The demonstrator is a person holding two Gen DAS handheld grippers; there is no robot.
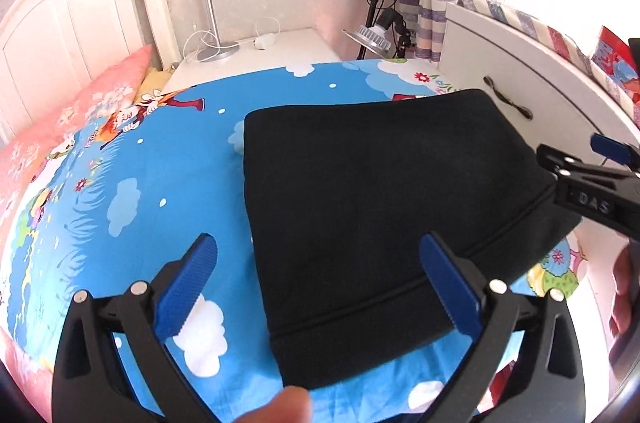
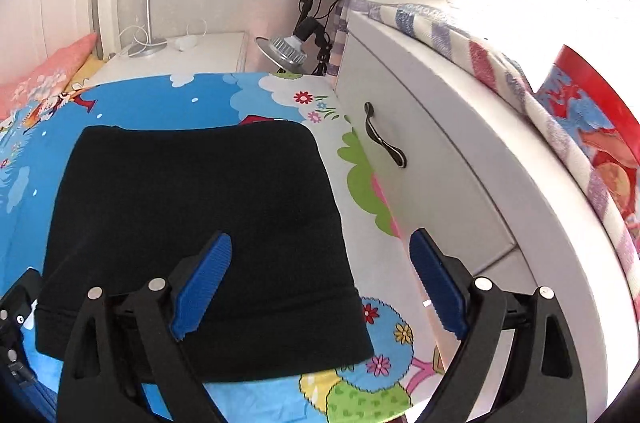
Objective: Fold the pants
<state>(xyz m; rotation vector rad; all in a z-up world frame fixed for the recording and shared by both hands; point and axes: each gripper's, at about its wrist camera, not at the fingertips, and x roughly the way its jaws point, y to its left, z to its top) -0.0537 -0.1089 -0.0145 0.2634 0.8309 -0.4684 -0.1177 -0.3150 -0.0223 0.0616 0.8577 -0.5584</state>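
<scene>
Lying folded at frame centre on the bed sheet (image 1: 132,159): black pants (image 1: 384,207) | left gripper (image 1: 316,283) spread, empty, lower frame | right gripper (image 2: 320,283) spread, empty, above pants' right edge.

Folded pants (image 1: 384,207) lie on the bed (image 1: 160,183), toward its right side, near the drawer unit (image 2: 440,163). Pillow (image 1: 80,115) and headboard (image 1: 60,19) stand far left. Behind the bed, a nightstand (image 1: 280,51) carries a lamp (image 1: 208,3).
</scene>
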